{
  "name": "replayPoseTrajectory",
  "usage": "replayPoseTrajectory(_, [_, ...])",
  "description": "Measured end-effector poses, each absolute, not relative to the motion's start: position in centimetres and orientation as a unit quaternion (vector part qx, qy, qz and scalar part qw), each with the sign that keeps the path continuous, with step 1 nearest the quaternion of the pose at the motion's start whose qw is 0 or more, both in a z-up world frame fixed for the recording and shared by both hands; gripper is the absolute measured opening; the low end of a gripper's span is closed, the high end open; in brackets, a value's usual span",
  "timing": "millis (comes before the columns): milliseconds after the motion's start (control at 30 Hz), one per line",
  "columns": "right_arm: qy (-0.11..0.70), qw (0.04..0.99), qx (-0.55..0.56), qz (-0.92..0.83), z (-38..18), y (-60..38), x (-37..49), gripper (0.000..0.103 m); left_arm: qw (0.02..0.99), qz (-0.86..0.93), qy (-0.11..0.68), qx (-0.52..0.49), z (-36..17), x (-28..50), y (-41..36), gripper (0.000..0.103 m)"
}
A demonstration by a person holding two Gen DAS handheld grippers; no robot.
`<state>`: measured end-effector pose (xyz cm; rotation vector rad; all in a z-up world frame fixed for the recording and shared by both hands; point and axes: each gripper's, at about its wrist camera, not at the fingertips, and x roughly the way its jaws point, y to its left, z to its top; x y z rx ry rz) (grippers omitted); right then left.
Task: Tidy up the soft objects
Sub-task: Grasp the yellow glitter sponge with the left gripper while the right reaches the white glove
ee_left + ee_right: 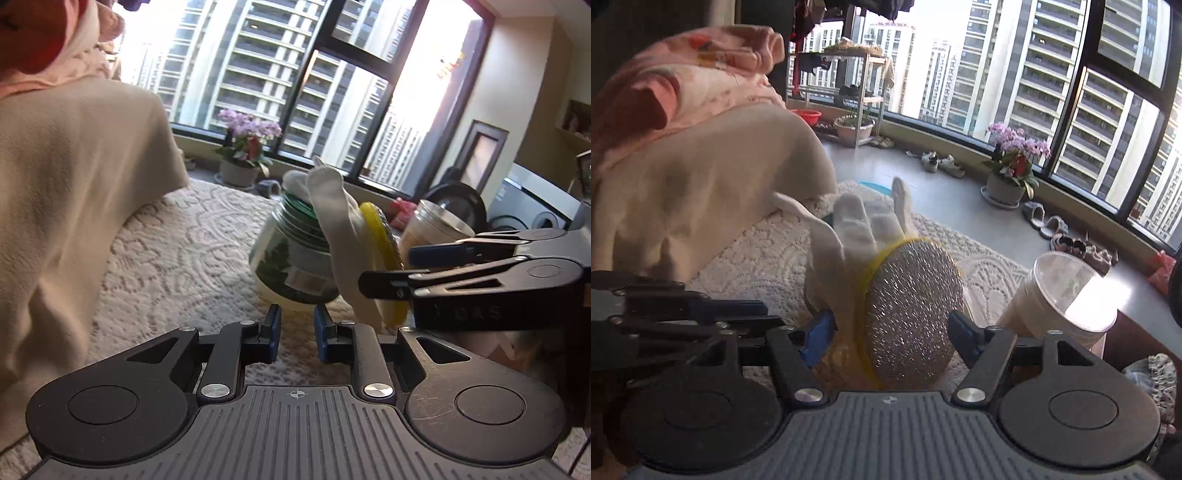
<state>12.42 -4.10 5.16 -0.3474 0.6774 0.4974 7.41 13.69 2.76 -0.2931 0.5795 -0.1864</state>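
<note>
Right wrist view shows the right gripper (890, 334) spread wide around a round scrubbing pad (910, 314) with a yellow rim and glittery mesh face, standing on edge; a white glove (862, 225) is pressed against its far side. Whether the blue pads actually touch the bundle I cannot tell. Left wrist view shows the left gripper (296, 330) parted by a narrow gap with nothing between its fingers, low over the lace-patterned bench (177, 254) cloth. Just beyond it stands a green-lidded glass jar (291, 258), the glove draped over its top. A clear-lidded cup (1067, 291) stands to the right. Beige fabric (74, 192) is piled at left, with pink cloth (683, 85) on top.
</note>
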Motion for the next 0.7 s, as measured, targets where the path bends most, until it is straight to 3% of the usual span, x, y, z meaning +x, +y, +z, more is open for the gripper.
replayPoseTrajectory(33, [0.336, 0.895, -0.170, 0.238, 5.0, -4.3, 12.5, 0.033, 0.943, -0.094, 0.286, -0.144, 2.3, 7.5, 13.4, 0.022])
replayPoseTrajectory(67, [0.346, 0.891, -0.176, 0.234, 4.8, -4.5, 12.4, 0.026, 0.942, -0.098, 0.288, -0.144, 2.2, 7.6, 13.3, 0.021])
replayPoseTrajectory(233, [0.360, 0.891, -0.162, 0.224, 5.3, -7.7, 11.1, 0.016, 0.931, -0.120, 0.305, -0.160, 1.6, 8.7, 12.2, 0.021])
replayPoseTrajectory(600, [0.390, 0.875, -0.103, 0.268, 5.2, -13.1, 4.5, 0.015, 0.929, -0.122, 0.300, -0.177, 3.0, 9.4, 10.3, 0.021])
replayPoseTrajectory(700, [0.389, 0.861, -0.123, 0.303, 4.9, -12.3, 2.8, 0.024, 0.931, -0.122, 0.299, -0.172, 3.5, 9.0, 9.8, 0.021])
